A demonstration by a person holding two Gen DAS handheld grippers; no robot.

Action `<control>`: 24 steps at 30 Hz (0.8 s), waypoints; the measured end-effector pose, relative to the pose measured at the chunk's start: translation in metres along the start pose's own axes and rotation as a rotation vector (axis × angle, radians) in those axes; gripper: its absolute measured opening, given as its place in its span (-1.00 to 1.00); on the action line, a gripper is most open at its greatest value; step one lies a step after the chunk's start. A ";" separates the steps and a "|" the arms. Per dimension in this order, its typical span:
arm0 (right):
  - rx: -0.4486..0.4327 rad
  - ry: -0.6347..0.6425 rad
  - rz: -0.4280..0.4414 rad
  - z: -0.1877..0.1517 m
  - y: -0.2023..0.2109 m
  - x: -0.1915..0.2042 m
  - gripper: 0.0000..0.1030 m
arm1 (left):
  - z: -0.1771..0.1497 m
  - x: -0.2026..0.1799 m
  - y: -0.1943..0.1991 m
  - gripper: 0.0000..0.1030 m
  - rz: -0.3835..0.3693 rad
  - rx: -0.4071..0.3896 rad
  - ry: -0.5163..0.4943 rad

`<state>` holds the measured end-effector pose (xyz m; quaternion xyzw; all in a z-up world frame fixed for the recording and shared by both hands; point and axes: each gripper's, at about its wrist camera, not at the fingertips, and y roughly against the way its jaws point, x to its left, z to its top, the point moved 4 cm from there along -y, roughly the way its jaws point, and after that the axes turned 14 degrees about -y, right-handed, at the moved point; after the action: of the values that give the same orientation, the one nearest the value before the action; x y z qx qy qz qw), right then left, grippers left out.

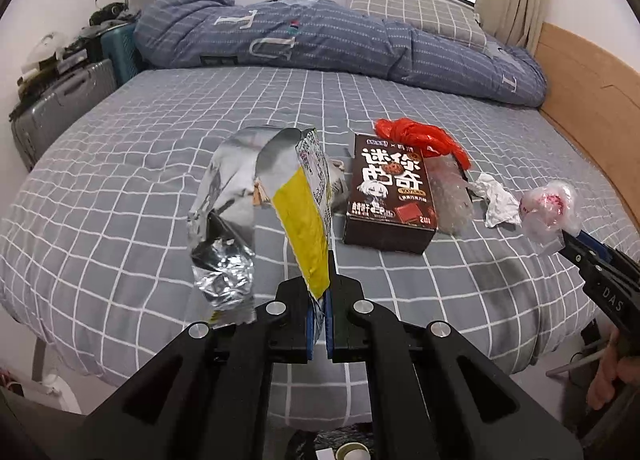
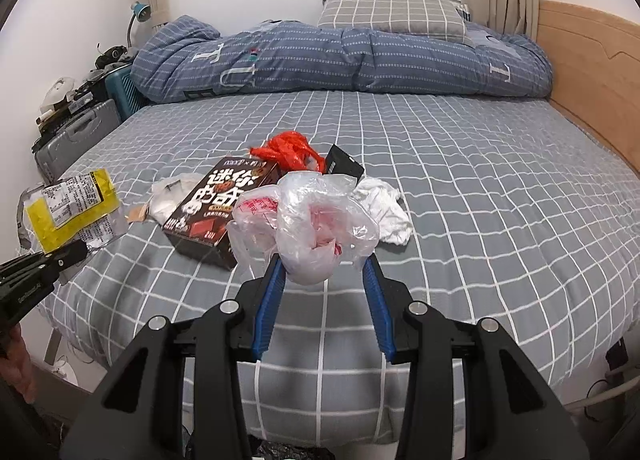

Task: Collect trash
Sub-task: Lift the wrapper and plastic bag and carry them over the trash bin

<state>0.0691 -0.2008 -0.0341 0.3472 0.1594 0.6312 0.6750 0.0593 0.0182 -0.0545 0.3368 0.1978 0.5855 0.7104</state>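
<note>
My left gripper is shut on the lower edge of a yellow and silver snack bag, which stands up above the bed. The right wrist view shows that bag at the far left, with the left gripper under it. My right gripper is shut on a crumpled clear plastic bag with pink print, held over the bed's front part. The left wrist view has this bag and the right gripper at the right edge.
On the grey checked sheet lie a brown cookie box, a red plastic bag, a white crumpled tissue, bubble wrap and a black packet. A folded blue duvet lies at the back, a wooden bed frame runs along the right, and suitcases stand at the left.
</note>
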 end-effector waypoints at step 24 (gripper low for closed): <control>0.006 0.041 0.018 -0.060 0.061 0.009 -0.25 | -0.057 -0.022 0.044 -0.93 -0.024 0.008 0.011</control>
<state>-0.0140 -0.1782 -0.0338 0.3380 0.1719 0.6437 0.6647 -0.0151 0.0146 -0.0649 0.3340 0.2080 0.5781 0.7148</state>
